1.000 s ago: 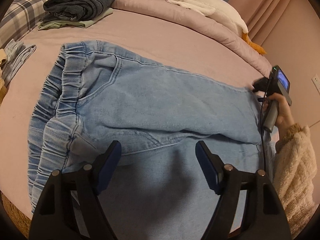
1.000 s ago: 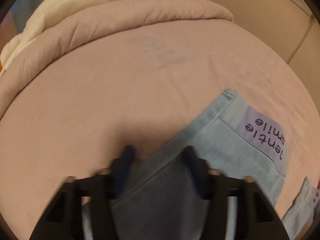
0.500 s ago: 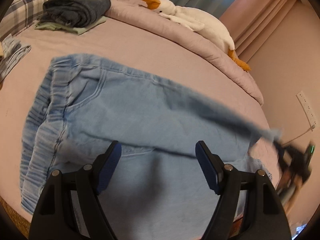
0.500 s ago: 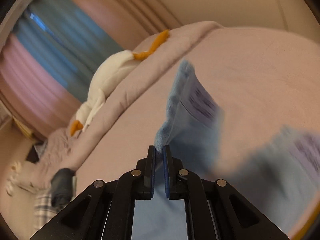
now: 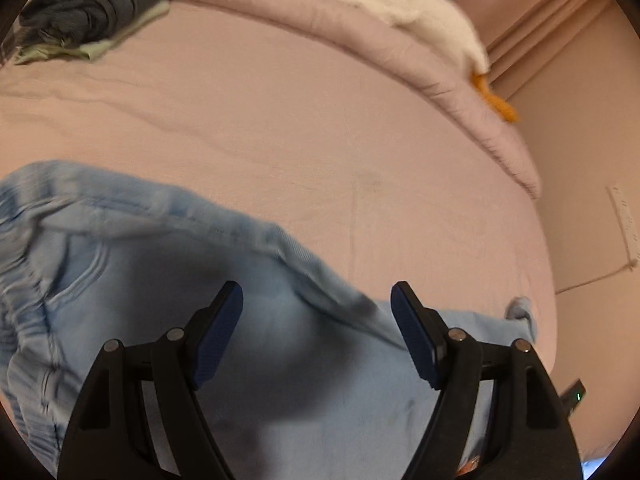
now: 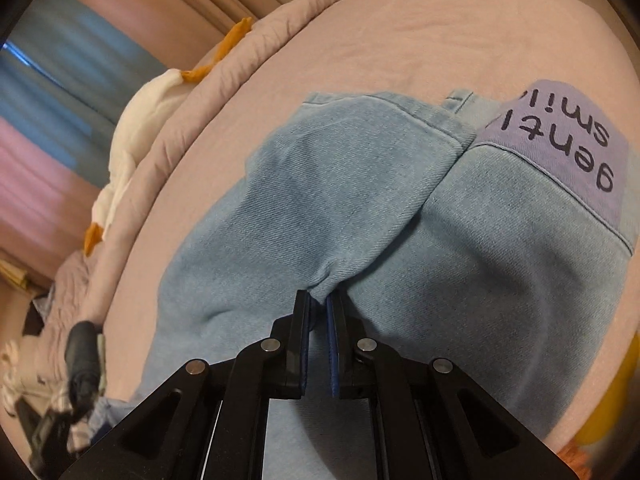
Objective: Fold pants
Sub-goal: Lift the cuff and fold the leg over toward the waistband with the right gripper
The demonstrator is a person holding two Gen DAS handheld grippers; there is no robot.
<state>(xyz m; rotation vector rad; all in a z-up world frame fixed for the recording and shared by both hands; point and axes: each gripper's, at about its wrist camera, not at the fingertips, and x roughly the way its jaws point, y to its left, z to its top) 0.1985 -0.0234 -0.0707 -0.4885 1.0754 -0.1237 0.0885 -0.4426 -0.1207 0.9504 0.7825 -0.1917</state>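
Pink bed [image 5: 280, 128]; right claw [image 6: 319, 304] pinching jeans [image 6: 360, 208]; left claw [image 5: 316, 308] wide above denim.

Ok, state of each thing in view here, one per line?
Jeans: spread on the bed, one leg end pinched and lifted.
Right tool: shut on the denim.
Left tool: open, empty, above the jeans.
Dark garment: folded, on the pile.
Plush goose: lying on the duvet.
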